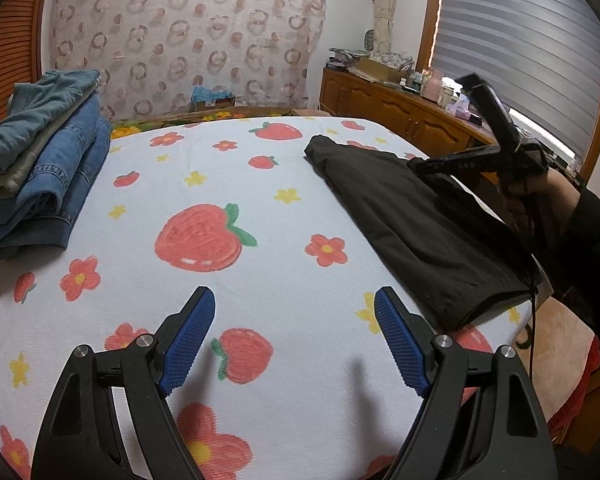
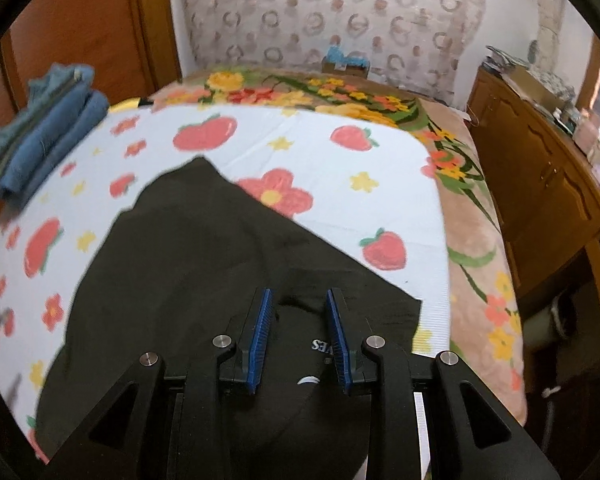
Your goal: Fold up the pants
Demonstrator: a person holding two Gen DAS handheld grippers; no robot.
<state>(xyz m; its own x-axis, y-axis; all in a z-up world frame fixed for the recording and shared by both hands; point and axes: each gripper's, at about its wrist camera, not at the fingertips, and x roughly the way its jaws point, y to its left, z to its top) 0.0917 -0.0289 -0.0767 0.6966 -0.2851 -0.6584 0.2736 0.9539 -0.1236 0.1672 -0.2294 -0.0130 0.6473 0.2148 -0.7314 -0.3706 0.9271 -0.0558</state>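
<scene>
Left wrist view: the left gripper point(image 1: 294, 338) is hovering with its jaws spread wide over the bed's strawberry-and-flower cover point(image 1: 260, 184), gripping nothing. Past it, the black pants point(image 1: 412, 224) are lying folded along the right edge of the bed, one end reaching the near right corner. The right gripper point(image 1: 414, 166), carried by a hand point(image 1: 524, 196) in a dark sleeve, is poised above the pants toward their far half. At the far left corner of the bed, a stack of folded clothes point(image 1: 40, 164) is sitting (denim below, a teal garment on top). Beyond the bed, a wooden cabinet point(image 1: 400, 116) is standing against the wall at the right, below a window blind point(image 1: 516, 36).

From the right wrist view, the right gripper's point(image 2: 298, 340) blue pads point(image 2: 260, 332) are standing partly apart, pressing on nothing, with the pants point(image 2: 180, 256) lying just beneath and white lettering showing between the jaws. Farther on, the cover point(image 2: 320, 152) is ending at a floral blanket point(image 2: 472, 240).
</scene>
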